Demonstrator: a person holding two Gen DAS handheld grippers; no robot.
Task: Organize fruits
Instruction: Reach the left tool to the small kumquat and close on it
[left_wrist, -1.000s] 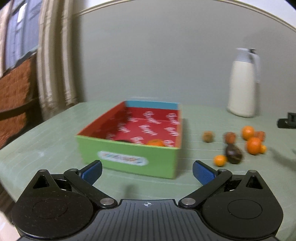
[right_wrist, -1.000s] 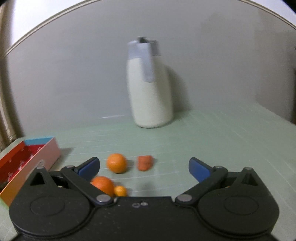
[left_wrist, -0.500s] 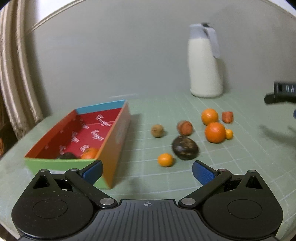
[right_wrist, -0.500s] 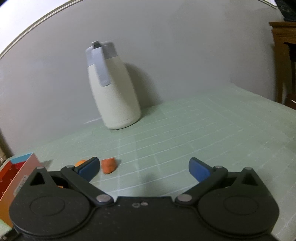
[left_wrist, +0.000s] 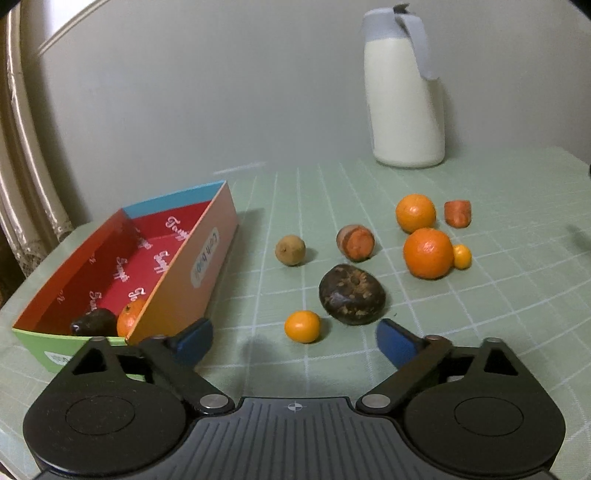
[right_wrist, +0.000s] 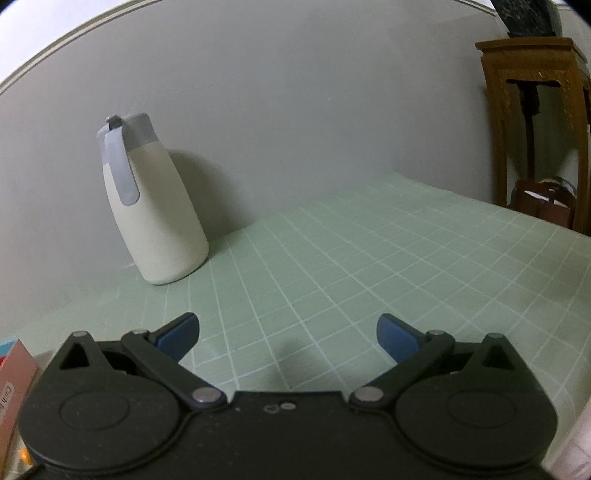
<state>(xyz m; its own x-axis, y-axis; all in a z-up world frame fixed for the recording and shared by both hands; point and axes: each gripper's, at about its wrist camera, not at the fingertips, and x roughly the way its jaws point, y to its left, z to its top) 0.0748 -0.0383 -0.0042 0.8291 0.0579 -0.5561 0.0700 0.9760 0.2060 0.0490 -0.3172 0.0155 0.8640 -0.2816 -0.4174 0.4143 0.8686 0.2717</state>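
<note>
Near the table's (left_wrist: 517, 295) front edge, my left claw (left_wrist: 294, 338) hangs spread and empty before the small kumquat (left_wrist: 302, 326), which I should pinch next for the box (left_wrist: 207, 266), while my right claw (right_wrist: 288, 334) idles spread.

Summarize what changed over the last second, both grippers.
Left gripper swung from the box toward the loose fruit, now facing the small orange. Right gripper turned away from the fruit toward bare mat beside the jug. Both stayed open and empty; the fruit hasn't moved.
</note>
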